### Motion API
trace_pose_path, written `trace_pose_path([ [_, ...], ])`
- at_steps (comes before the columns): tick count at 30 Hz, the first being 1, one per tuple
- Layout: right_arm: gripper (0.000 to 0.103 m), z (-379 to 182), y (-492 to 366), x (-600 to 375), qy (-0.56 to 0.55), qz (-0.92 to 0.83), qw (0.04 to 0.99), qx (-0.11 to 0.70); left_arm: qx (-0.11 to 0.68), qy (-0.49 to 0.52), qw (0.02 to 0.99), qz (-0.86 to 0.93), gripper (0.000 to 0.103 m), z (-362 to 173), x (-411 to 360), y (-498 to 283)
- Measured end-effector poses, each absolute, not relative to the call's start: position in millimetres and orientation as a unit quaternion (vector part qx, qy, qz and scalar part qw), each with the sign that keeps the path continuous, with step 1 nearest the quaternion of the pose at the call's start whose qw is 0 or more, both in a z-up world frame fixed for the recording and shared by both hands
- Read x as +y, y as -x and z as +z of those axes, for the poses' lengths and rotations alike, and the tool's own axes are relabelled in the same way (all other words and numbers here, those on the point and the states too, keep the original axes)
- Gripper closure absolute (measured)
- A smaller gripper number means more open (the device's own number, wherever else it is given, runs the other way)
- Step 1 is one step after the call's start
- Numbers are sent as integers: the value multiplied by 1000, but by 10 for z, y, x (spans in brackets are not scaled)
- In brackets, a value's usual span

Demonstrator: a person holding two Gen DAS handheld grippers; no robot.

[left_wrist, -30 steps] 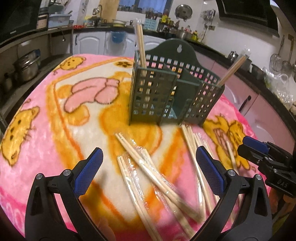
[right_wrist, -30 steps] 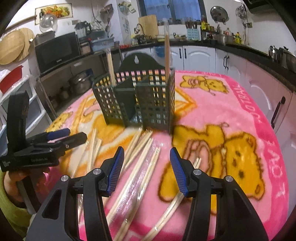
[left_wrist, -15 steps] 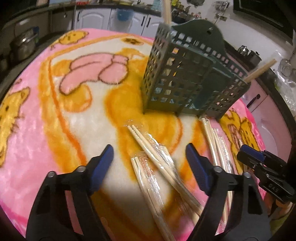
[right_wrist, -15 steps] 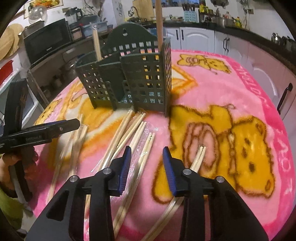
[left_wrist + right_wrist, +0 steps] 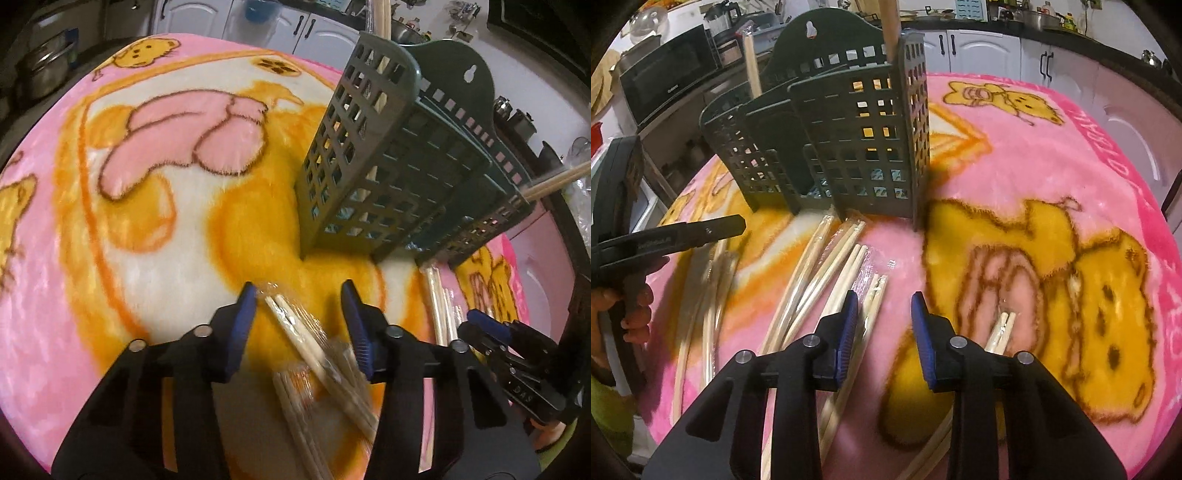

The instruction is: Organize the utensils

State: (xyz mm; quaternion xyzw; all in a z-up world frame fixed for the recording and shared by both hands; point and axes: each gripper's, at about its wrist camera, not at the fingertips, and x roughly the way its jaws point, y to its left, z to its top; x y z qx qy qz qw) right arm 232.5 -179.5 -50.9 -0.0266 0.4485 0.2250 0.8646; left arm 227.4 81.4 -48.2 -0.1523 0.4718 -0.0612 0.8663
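A dark green slotted utensil caddy (image 5: 388, 177) (image 5: 849, 140) stands on the pink blanket, with wrapped chopsticks upright in it (image 5: 384, 14) (image 5: 890, 22). Several plastic-wrapped chopstick pairs lie loose in front of it. My left gripper (image 5: 299, 321) is low over the blanket and its jaws are closing around one wrapped pair (image 5: 291, 325); the pads stand clear of it. My right gripper (image 5: 884, 314) is also closing, and the tip of another wrapped pair (image 5: 875, 295) lies between its jaws near the left pad, untouched.
The cartoon-print blanket (image 5: 110, 258) covers the table. More chopstick pairs lie left of the right gripper (image 5: 812, 266), and one pair is under its right finger (image 5: 1001, 328). Each gripper shows in the other's view (image 5: 498, 332) (image 5: 683, 232), close by. Kitchen counters and cabinets ring the table.
Both grippers moved forward and down toward the loose chopsticks. The left jaws narrowed from wide open to around one wrapped pair. The right jaws narrowed as well.
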Motion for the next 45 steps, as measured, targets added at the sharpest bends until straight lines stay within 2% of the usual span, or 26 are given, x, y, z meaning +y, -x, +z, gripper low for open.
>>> trace_pose_path([
  [2, 74, -514, -2360, -1778, 28, 225, 864, 449, 472, 144, 868, -58, 71, -481, 792, -2303],
  [4, 74, -518, -2420, -1751, 30, 223, 864, 451, 472, 140, 869, -53, 81, -488, 801, -2319],
  [9, 75, -519, -2513, -1701, 32, 223, 861, 456, 469, 140, 871, -46, 92, -493, 843, -2335],
  [12, 84, -519, -2557, -1675, 37, 221, 861, 456, 466, 142, 872, -46, 95, -486, 859, -2356],
  [13, 91, -520, -2552, -1672, 37, 221, 862, 456, 465, 142, 873, -47, 95, -481, 855, -2355],
  [15, 93, -506, -2541, -1671, 36, 223, 863, 452, 463, 144, 873, -51, 97, -461, 856, -2358],
  [16, 96, -485, -2530, -1674, 34, 226, 864, 448, 462, 145, 873, -54, 98, -446, 854, -2355],
  [22, 97, -220, -2422, -1828, -3, 245, 881, 405, 444, 147, 881, -72, 100, -294, 782, -2293],
  [30, 98, 322, -2213, -2013, -35, 273, 900, 338, 392, 145, 903, -100, 101, 190, 663, -2136],
  [45, 99, 986, -1767, -2141, -34, 281, 931, 230, 317, 120, 931, -138, 101, 919, 378, -1803],
])
